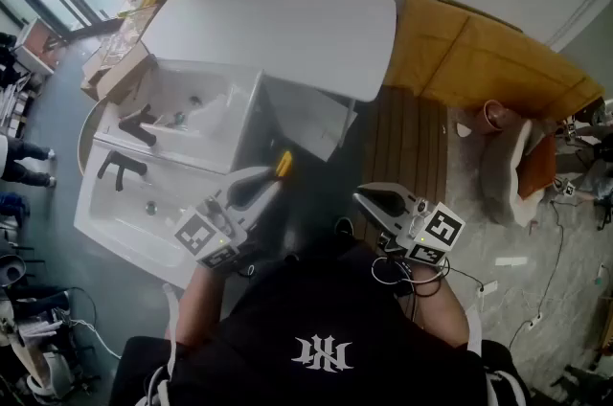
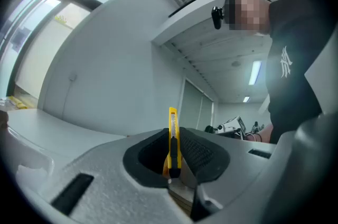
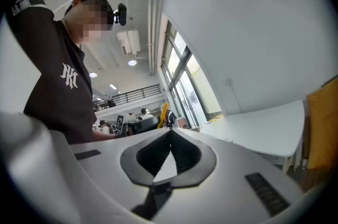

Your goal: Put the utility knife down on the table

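Utility knife [image 2: 172,136] upright in jaws of left tool [image 1: 271,177]

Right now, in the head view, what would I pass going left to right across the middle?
Black faucet → left gripper, jaws shut on the knife → right gripper, jaws shut with nothing between them → pink pot.

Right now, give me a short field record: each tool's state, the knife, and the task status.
left tool: shut on the yellow utility knife, which sticks out past the tips
right tool: shut, empty
white table: ahead of both tools, knife not on it
task status: knife held in the air, not yet put down
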`<action>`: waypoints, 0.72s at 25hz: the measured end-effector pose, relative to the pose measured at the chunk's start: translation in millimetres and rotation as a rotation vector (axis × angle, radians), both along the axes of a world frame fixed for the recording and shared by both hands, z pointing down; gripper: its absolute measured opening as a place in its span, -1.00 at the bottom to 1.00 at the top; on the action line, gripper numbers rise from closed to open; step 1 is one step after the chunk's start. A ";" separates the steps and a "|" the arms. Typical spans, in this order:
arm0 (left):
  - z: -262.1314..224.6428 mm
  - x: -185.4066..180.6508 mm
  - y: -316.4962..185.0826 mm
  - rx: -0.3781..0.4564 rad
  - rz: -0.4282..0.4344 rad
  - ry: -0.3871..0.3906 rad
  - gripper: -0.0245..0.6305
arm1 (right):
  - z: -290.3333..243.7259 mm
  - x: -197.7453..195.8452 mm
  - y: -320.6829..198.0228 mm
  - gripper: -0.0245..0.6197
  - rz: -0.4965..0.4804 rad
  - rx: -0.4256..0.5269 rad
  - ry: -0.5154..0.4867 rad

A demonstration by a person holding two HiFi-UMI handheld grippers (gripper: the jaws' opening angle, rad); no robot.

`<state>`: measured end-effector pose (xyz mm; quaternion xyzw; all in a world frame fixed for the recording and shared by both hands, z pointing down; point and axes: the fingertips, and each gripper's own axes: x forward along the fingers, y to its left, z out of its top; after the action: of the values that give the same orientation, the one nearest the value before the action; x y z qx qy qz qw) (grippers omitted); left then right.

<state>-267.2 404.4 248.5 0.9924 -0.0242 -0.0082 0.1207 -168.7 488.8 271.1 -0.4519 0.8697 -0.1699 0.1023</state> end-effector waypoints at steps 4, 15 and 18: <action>9.2 -47.0 9.6 0.005 0.034 -0.010 -0.74 | -2.7 -33.4 -1.6 -0.91 0.094 0.020 -0.043; 7.4 -102.2 17.8 0.011 0.027 0.044 -0.74 | 2.0 -102.2 17.7 -0.91 0.066 -0.002 -0.006; 6.5 -98.9 27.2 0.008 0.058 0.012 -0.74 | -3.4 -101.3 17.5 -0.91 0.080 0.023 0.035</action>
<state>-366.1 431.6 255.0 0.9930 0.0051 -0.0108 0.1172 -269.9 506.3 267.6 -0.4882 0.8544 -0.1480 0.0991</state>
